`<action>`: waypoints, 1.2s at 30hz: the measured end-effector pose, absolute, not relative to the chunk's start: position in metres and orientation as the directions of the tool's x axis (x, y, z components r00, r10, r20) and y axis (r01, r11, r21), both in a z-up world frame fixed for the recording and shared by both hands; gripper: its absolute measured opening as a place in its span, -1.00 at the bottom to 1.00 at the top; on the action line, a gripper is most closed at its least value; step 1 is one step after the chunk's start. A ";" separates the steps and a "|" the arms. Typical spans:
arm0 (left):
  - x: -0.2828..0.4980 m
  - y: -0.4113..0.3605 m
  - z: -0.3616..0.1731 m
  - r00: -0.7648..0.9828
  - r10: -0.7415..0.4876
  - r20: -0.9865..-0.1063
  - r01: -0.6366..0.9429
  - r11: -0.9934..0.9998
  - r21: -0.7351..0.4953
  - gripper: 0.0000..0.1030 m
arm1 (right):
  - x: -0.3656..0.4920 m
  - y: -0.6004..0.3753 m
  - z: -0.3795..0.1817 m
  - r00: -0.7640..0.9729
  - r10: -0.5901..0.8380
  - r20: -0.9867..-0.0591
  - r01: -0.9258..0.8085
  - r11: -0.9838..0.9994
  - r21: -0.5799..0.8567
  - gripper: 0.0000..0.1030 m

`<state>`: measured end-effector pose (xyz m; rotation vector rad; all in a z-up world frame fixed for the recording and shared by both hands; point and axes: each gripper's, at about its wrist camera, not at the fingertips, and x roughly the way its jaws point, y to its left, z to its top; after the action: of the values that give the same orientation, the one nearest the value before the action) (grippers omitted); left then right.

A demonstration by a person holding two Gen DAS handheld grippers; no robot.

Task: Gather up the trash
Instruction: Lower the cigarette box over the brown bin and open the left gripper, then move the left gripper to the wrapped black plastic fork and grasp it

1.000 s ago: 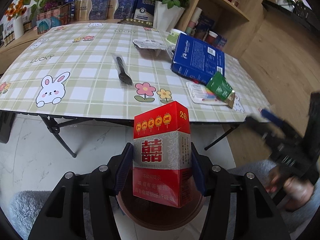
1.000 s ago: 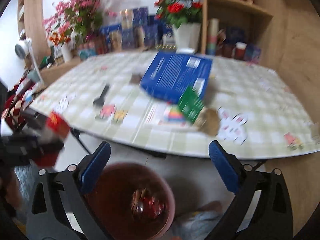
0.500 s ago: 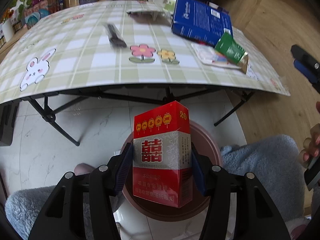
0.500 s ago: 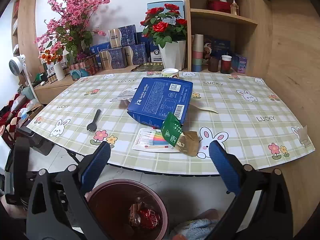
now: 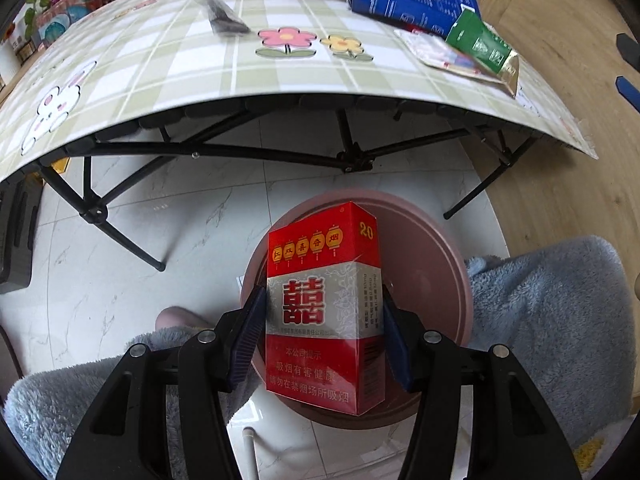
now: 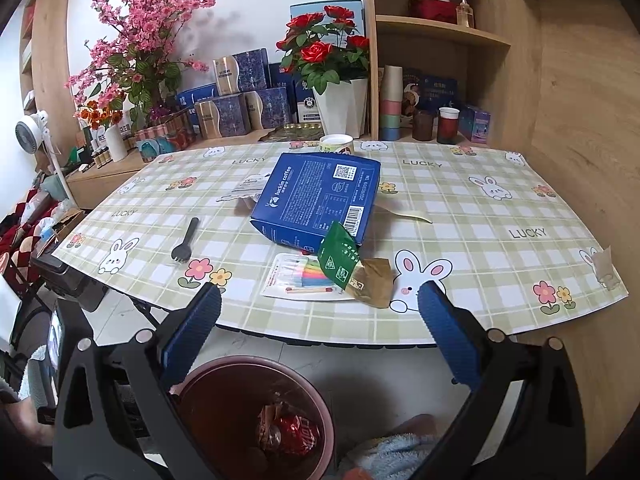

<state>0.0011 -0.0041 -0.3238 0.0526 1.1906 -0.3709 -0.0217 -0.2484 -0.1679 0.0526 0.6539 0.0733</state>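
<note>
Now, left tongs [image 5: 323, 334]: clamped on the cigarette pack's narrow sides
Cigarette pack [image 5: 324, 304]: glossy red-and-silver cardboard box, long axis upright, top tipped slightly away, directly above the bin
Bin [image 5: 436, 264]: round, smooth brownish-pink plastic, on pale marble-look floor tiles
Right tongs [image 6: 319, 328]: spread wide, nothing between them
Table [image 6: 472, 208]: green-checked cloth carrying a flat blue box [image 6: 320, 196], a crinkled green packet [image 6: 340, 258], a black plastic fork [image 6: 185, 240]
</note>
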 end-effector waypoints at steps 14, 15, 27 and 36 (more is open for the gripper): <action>0.001 0.001 -0.307 0.383 -0.287 -0.878 0.285 0.941 -0.183 0.63 | -0.023 -0.251 -0.173 0.782 0.074 -0.619 -0.036 0.997 0.074 0.89; 0.002 0.003 -0.302 0.400 -0.292 -0.869 0.281 0.941 -0.187 0.66 | -0.023 -0.251 -0.173 0.782 0.073 -0.619 -0.035 0.997 0.073 0.89; 0.017 0.035 -0.214 0.675 -0.248 -0.695 0.211 0.967 -0.140 0.87 | -0.020 -0.258 -0.174 0.780 0.056 -0.623 -0.013 0.997 0.074 0.89; 0.030 0.057 -0.180 0.743 -0.205 -0.637 0.173 0.978 -0.114 0.88 | -0.015 -0.262 -0.177 0.773 0.050 -0.632 -0.003 0.997 0.075 0.89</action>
<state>0.0304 0.0572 -0.1797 -0.0487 0.7040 -0.2072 -0.0153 -0.2617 -0.1766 0.0711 0.6865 0.0289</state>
